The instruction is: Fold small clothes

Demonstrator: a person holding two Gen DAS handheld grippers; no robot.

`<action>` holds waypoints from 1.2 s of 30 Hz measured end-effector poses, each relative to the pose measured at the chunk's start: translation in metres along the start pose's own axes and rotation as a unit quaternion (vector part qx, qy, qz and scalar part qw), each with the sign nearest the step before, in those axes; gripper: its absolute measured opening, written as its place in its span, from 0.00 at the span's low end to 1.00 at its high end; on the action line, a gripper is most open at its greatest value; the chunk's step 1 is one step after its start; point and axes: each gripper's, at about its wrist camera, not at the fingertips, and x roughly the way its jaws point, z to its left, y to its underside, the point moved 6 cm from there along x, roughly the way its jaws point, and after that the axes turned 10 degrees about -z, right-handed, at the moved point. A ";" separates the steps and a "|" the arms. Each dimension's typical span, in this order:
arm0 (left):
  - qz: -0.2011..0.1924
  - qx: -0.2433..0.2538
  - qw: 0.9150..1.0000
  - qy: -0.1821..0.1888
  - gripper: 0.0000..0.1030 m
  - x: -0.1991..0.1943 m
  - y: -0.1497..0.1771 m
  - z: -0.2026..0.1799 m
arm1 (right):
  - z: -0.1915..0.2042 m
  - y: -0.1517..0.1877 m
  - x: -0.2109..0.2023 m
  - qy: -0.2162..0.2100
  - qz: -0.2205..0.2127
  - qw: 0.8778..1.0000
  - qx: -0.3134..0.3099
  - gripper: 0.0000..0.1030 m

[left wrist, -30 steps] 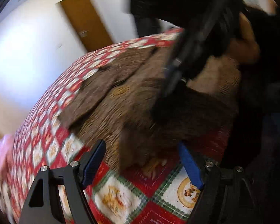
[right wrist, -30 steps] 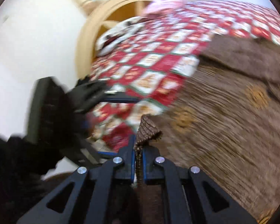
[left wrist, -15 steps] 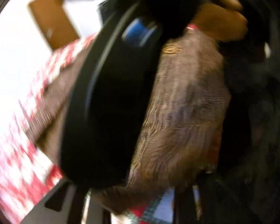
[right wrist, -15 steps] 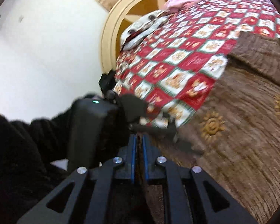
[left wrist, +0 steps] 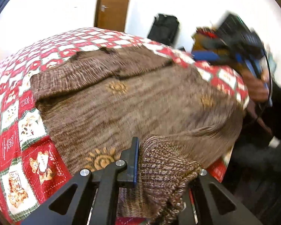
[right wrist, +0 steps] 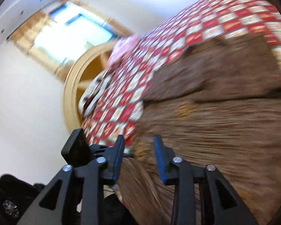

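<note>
Garment: we noted a brown knit sweater (left wrist: 140, 101) with small gold sun motifs, spread on a bed under a red-and-white patchwork quilt (left wrist: 33, 161). One sleeve (left wrist: 95, 71) lay folded across its far part.

Position: it covered the near side of the bed, and its near edge hung off the quilt's edge toward the person.

Left hand-held gripper (left wrist: 138, 159): jaws together, clamped on the ribbed hem or cuff, which bunched up over the right-hand finger. We could not tell which edge of the sweater this was.

Right hand-held gripper (right wrist: 138, 159): jaws were opening. Knit lay under and behind the gap, but the pads pressed on nothing. In the left wrist view it sat blurred above the bed's far right corner, a hand (left wrist: 256, 88) around its handle.

Handling: soft, limp and fairly thick, we judged. The coarse rib should give good friction and little slip. It would sag and drape from any single pinch, and loose stitches could snag on a finger edge.

Where to hold: the ribbed borders and corners looked firmest. Two spaced pinches along one edge should keep a fold straight.

Lie and long axis: our reading, blurred in both views, was that the body ran lengthwise across the left wrist view, from the folded sleeve end at left to the overhang at right.
</note>
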 end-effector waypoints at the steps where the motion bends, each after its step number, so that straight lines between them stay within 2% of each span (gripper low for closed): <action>1: -0.004 -0.008 1.000 -0.001 0.07 -0.001 -0.003 0.002 | -0.010 -0.004 -0.027 0.029 -0.018 0.999 0.001 0.46; 3: -0.009 -0.023 1.000 -0.006 0.06 0.003 -0.010 0.007 | -0.023 -0.007 -0.069 0.089 -0.045 0.995 0.000 0.48; 6: -0.007 -0.041 0.999 -0.012 0.06 0.010 -0.018 0.012 | -0.042 -0.002 -0.117 0.163 -0.063 0.985 0.004 0.49; 8: -0.012 -0.055 0.998 -0.012 0.06 0.011 -0.024 0.013 | -0.050 0.008 -0.140 0.207 -0.061 0.977 0.001 0.49; 10: -0.018 -0.061 0.998 -0.018 0.06 0.011 -0.027 0.014 | -0.056 0.021 -0.150 0.234 -0.040 0.971 -0.001 0.49; 17: -0.038 -0.064 0.997 -0.028 0.06 0.004 -0.030 0.012 | -0.047 0.081 -0.143 0.260 0.053 0.963 -0.043 0.49; 20: -0.037 -0.059 0.997 -0.031 0.06 0.002 -0.029 0.010 | -0.048 0.101 -0.127 0.280 0.095 0.954 -0.054 0.49; 25: -0.035 -0.038 0.998 -0.041 0.06 0.001 -0.027 0.005 | -0.049 0.121 -0.110 0.255 0.140 0.956 -0.049 0.49; 26: -0.035 -0.035 0.998 -0.043 0.06 0.000 -0.026 0.005 | -0.047 0.121 -0.111 0.258 0.145 0.952 -0.083 0.49; 28: -0.035 -0.033 0.998 -0.048 0.06 0.000 -0.025 0.006 | -0.045 0.120 -0.110 0.251 0.156 0.951 -0.086 0.32; 29: -0.036 -0.034 0.998 -0.049 0.06 0.000 -0.024 0.007 | -0.045 0.121 -0.109 0.246 0.163 0.952 -0.082 0.08; 32: -0.045 -0.039 0.997 -0.054 0.06 -0.004 -0.028 0.011 | -0.042 0.125 -0.106 0.228 0.180 0.954 -0.080 0.09; 34: -0.047 -0.032 0.997 -0.056 0.06 -0.006 -0.034 0.013 | -0.034 0.114 -0.103 0.181 0.166 0.968 -0.050 0.09; 36: -0.047 -0.019 0.997 -0.057 0.06 -0.007 -0.044 0.015 | -0.025 0.086 -0.100 0.135 0.140 0.981 -0.019 0.09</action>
